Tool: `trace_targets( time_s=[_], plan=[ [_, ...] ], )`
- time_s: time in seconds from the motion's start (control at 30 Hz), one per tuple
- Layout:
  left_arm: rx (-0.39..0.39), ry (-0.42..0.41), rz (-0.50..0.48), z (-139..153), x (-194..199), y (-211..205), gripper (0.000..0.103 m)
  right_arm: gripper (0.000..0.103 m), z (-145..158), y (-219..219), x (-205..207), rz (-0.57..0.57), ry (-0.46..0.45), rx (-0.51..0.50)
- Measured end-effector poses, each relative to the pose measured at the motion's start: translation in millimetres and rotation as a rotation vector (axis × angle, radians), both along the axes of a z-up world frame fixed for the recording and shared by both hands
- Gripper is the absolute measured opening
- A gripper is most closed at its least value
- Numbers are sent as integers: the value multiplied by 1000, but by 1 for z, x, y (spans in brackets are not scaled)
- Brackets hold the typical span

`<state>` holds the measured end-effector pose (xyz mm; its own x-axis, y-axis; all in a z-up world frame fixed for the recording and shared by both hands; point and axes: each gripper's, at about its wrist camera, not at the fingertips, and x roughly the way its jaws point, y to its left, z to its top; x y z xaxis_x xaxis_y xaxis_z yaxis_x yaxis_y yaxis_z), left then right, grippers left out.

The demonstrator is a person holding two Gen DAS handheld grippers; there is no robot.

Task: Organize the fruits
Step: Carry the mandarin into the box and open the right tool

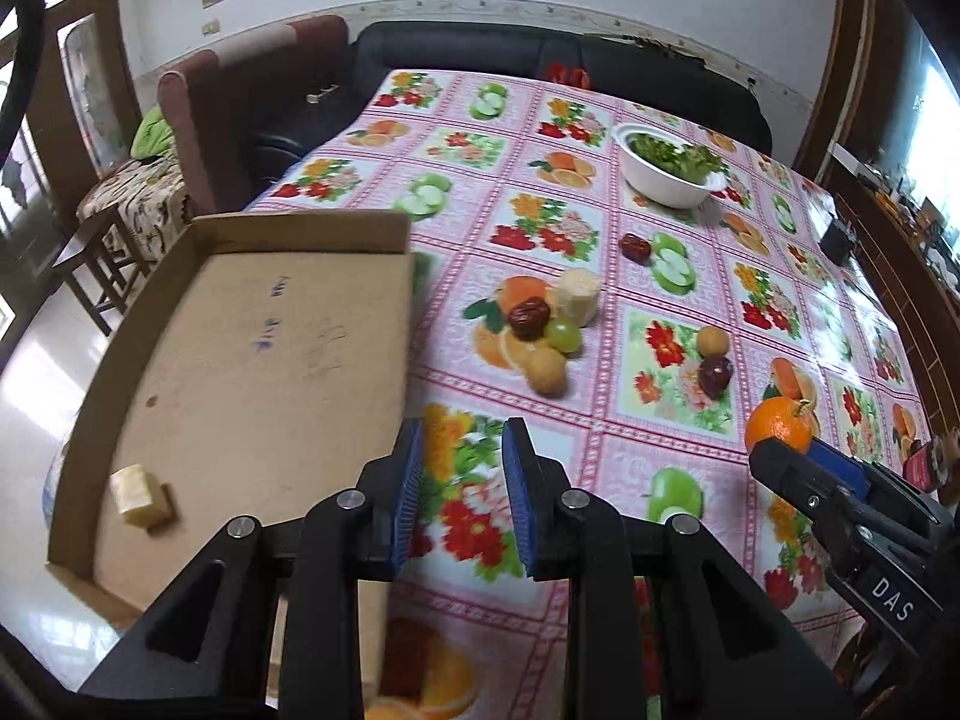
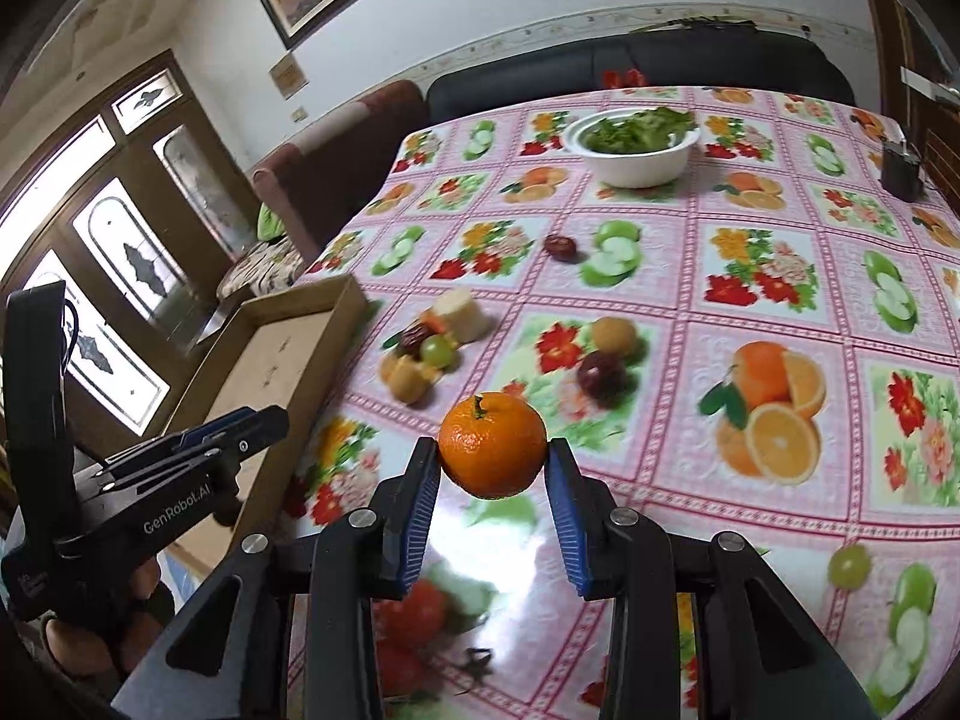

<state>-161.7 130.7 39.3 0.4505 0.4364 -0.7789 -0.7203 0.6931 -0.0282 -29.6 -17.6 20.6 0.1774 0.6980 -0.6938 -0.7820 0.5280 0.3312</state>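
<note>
My right gripper [image 2: 492, 450] is shut on an orange mandarin [image 2: 492, 444], held off the fruit-print tablecloth; the mandarin [image 1: 777, 423] also shows at the right of the left wrist view. My left gripper [image 1: 459, 438] hangs over the table's left edge beside a shallow cardboard box [image 1: 252, 360]. Its jaws stand narrow with nothing between them. A pale banana chunk [image 1: 141, 495] lies in the box's near corner. On the cloth lie a dark date [image 1: 529, 317], a green grape [image 1: 564, 333], another banana chunk [image 1: 579, 295], two tan round fruits [image 1: 547, 371] and a dark red fruit [image 1: 715, 373].
A white bowl of greens [image 1: 666, 171] stands at the far side, with a red date [image 1: 636, 247] in front of it. A small black device [image 2: 900, 171] sits at the far right edge. A lone green grape [image 2: 849, 564] lies near right. Sofa and armchair stand behind the table.
</note>
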Motion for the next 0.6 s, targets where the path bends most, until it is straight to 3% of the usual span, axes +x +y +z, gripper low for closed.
trace_targets(
  time_s=[0.6],
  plan=[
    [-8,-27,91,0,-50,26,24,36,10,39,-56,132,-36,-10]
  ],
)
